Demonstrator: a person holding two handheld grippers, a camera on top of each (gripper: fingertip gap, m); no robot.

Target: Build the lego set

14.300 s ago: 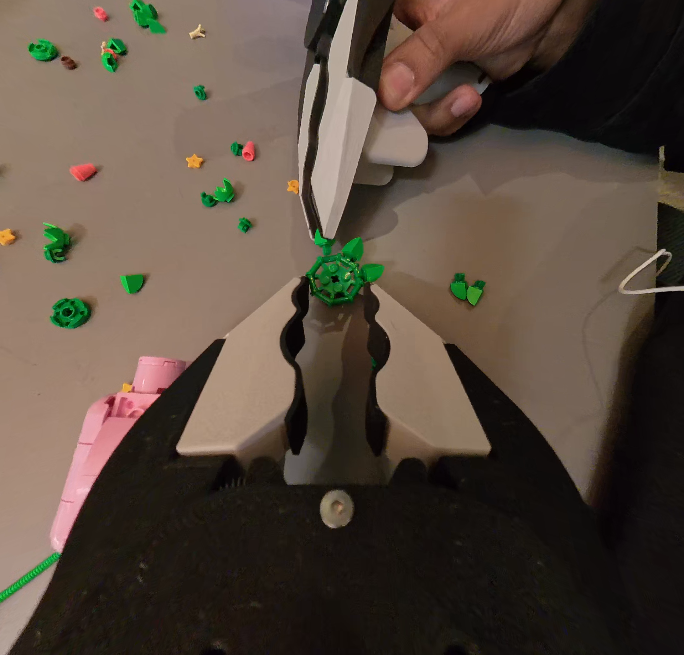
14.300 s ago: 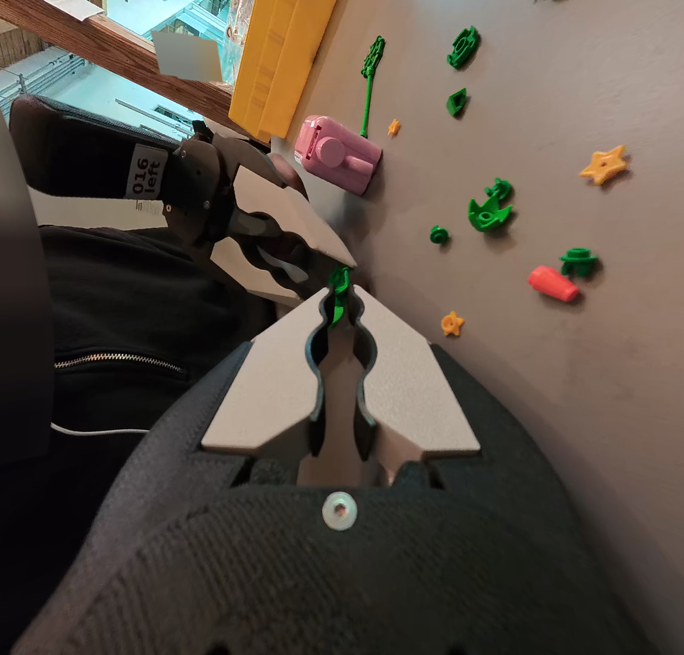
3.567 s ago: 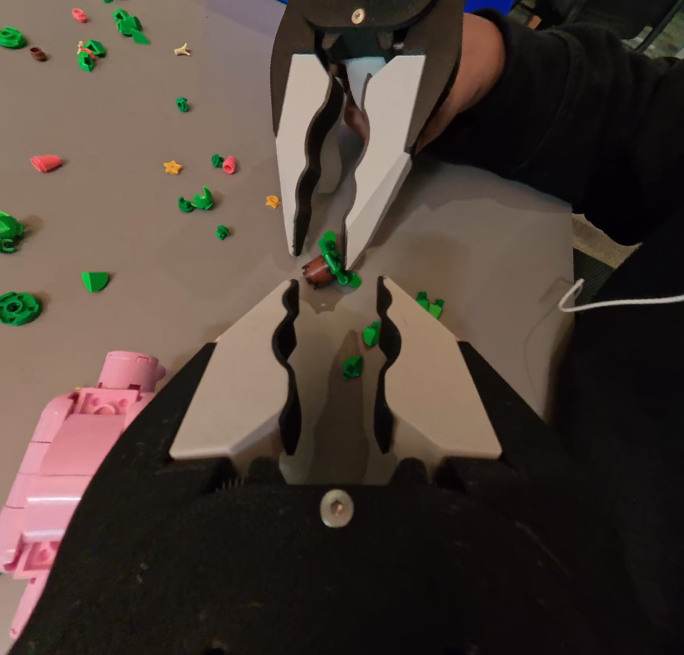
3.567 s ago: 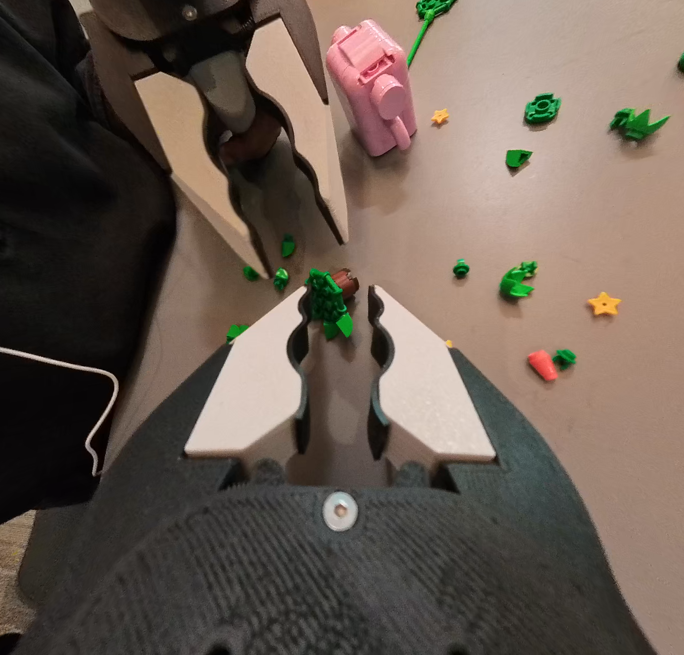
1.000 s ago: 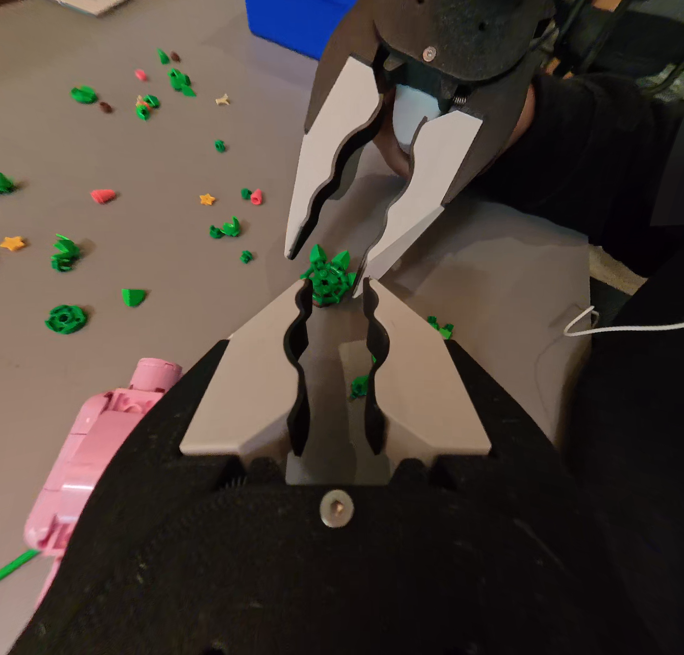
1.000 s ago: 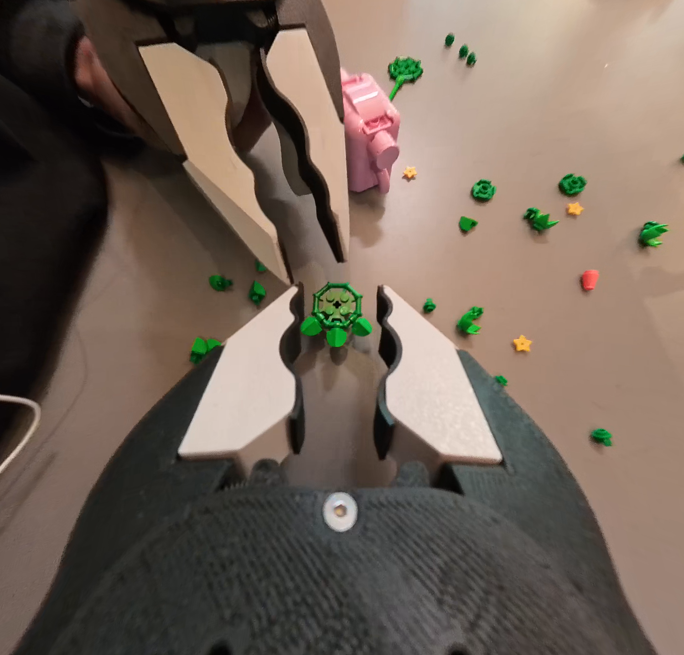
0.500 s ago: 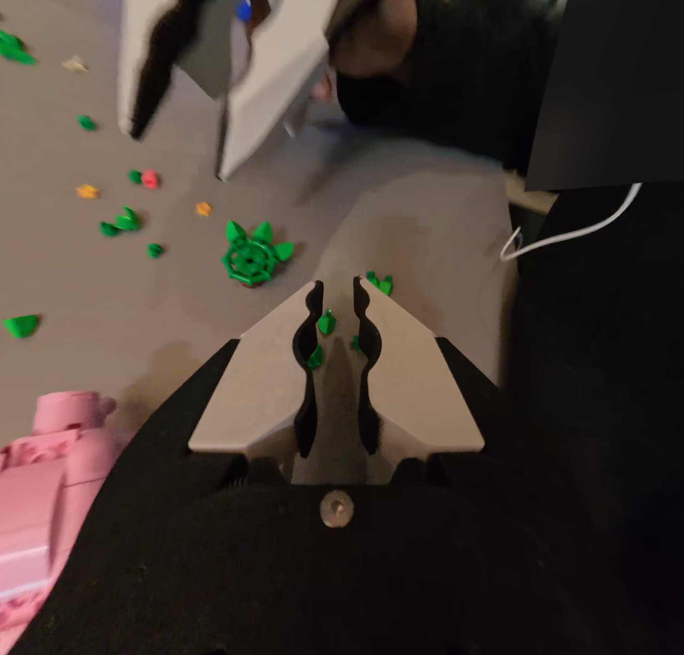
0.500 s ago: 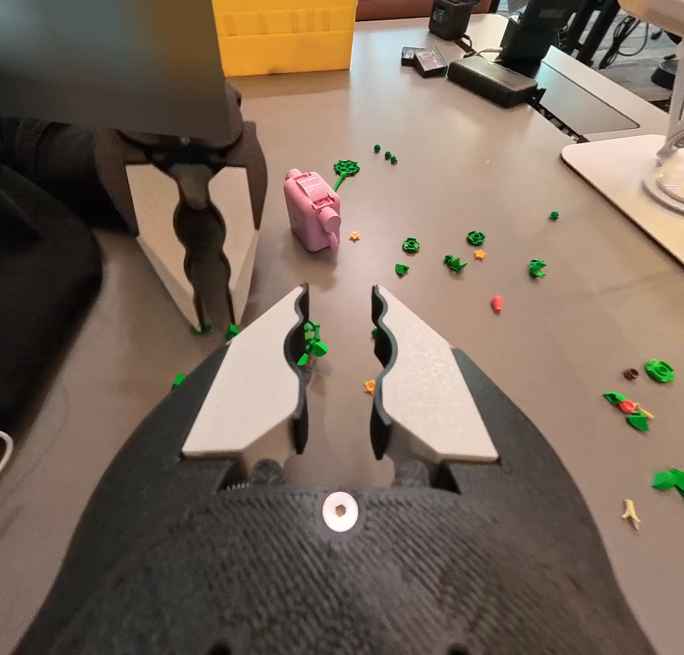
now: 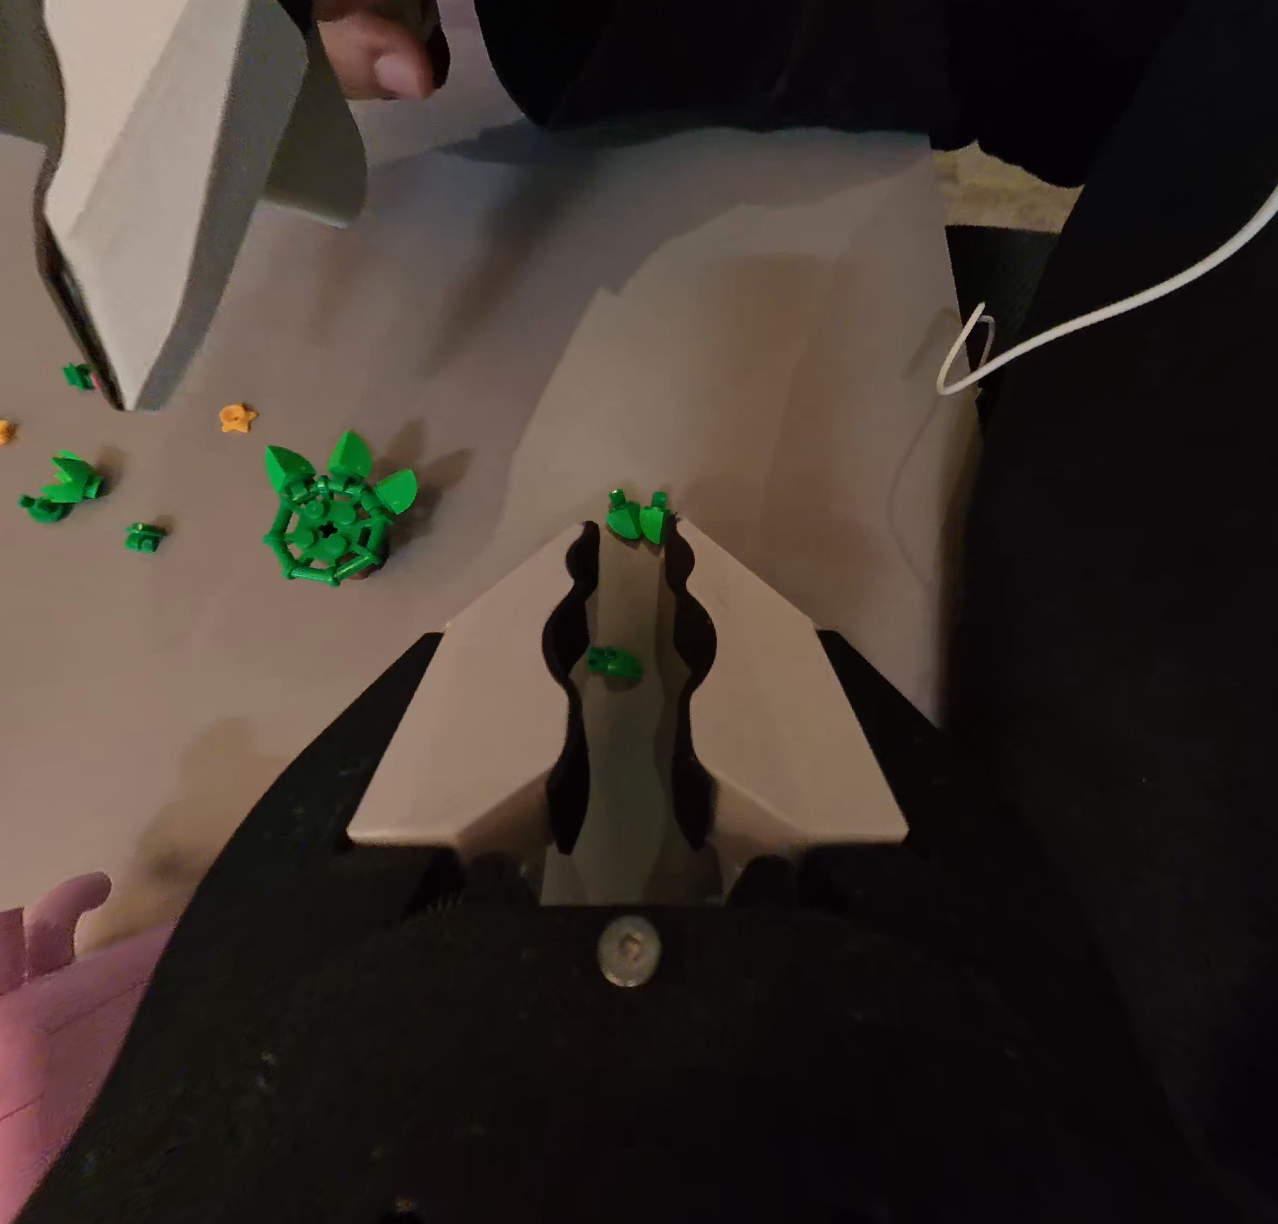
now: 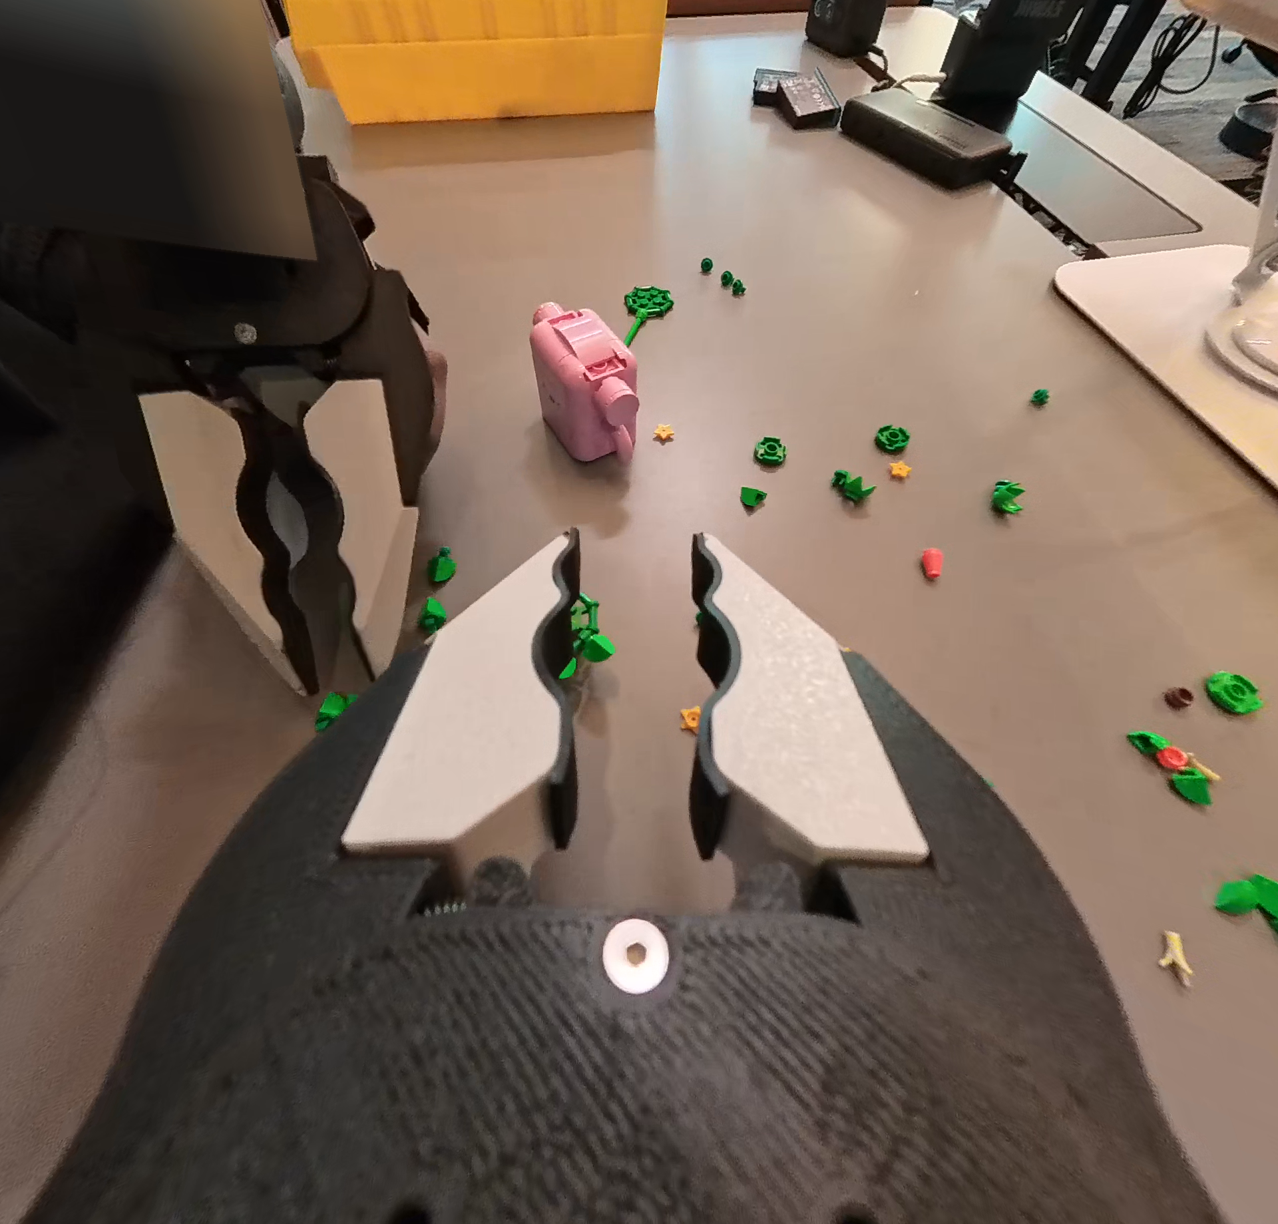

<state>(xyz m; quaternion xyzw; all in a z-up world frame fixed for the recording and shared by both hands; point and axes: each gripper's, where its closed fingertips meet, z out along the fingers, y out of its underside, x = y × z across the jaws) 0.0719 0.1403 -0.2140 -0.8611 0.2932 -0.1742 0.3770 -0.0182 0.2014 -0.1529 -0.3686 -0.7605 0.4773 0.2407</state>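
Over the worktop (image 9: 761, 375), left claw (image 9: 629, 534), parted and empty, could scatter two leaves (image 9: 637, 519) by nudging them.

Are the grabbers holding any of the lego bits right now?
No. The left gripper and right gripper are both open and empty. The green web piece with leaves lies loose on the table.

Left tongs (image 9: 628, 534) parted, empty, low over table (image 9: 761, 361) near its edge; two green leaf pieces (image 9: 637, 516) at tips. Green web piece (image 9: 330, 523) lies apart.
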